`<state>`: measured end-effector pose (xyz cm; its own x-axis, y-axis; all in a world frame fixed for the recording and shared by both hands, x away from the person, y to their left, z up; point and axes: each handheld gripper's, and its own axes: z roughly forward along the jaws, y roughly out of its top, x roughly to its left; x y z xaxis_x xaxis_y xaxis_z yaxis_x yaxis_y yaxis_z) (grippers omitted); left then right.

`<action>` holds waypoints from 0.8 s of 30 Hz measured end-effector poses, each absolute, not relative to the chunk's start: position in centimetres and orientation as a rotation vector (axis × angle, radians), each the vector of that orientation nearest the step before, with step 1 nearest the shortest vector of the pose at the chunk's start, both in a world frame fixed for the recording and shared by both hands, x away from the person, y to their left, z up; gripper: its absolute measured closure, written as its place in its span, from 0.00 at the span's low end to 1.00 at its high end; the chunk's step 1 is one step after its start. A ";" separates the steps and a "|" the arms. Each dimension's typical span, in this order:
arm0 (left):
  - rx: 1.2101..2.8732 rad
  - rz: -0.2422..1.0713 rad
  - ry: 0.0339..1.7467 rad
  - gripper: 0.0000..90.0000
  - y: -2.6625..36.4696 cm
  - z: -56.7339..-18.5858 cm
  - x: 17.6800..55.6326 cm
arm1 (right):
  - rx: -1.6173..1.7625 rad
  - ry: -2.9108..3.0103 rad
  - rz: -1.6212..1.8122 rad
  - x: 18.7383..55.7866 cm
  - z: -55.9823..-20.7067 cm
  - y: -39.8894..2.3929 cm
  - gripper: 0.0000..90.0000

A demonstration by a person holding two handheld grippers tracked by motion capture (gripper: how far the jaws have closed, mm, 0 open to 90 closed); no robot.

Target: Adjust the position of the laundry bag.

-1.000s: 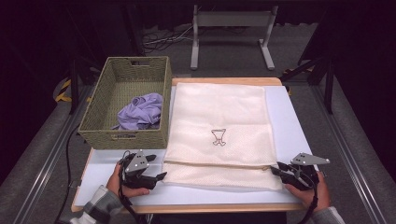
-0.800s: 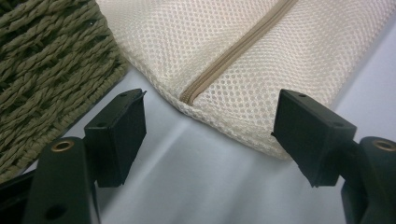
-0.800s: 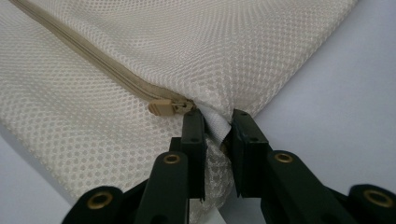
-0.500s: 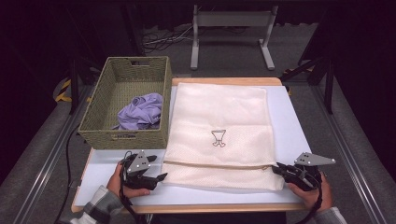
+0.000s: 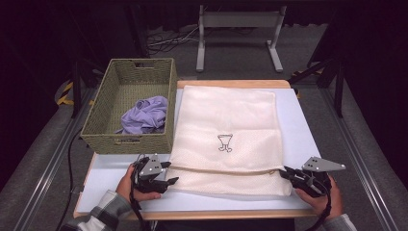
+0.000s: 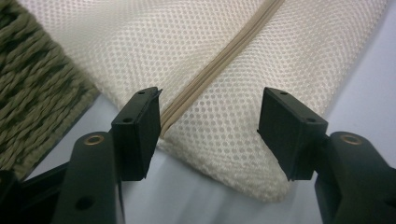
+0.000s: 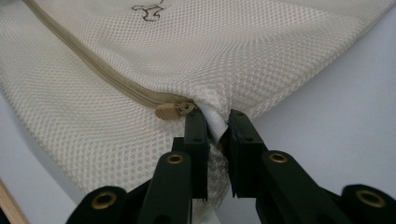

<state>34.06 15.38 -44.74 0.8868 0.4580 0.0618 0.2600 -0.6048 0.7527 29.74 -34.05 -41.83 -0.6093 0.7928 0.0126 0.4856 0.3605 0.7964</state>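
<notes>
My right gripper (image 5: 288,174) at 4 o'clock of table: jaws clamped on near right edge of cream mesh zippered laundry bag (image 5: 226,137), white fabric pinched between pads just beside tan zipper pull (image 7: 169,110). My left gripper (image 5: 169,173) at 7 o'clock: jaws just been closing, pads straddle bag's near left corner and zipper line (image 6: 219,60) without pressing, gap visible. Bag lies flat mid-table on white tabletop (image 5: 300,130). At 10 o'clock, olive woven rectangular basket (image 5: 103,118) touching bag's left edge, crumpled lavender cloth (image 5: 144,114) inside.
</notes>
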 end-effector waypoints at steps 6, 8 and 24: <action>2.265 0.280 0.412 0.65 12.6 -43.9 34.4 | 1.097 2.248 1.126 29.7 -41.5 -33.8 0.90; 2.265 0.253 0.364 0.70 11.0 -43.4 34.5 | 1.092 2.242 1.133 29.7 -41.4 -33.8 0.89; 2.254 0.171 0.208 0.68 2.4 -42.2 35.5 | 1.061 2.239 1.122 29.7 -41.0 -33.1 0.90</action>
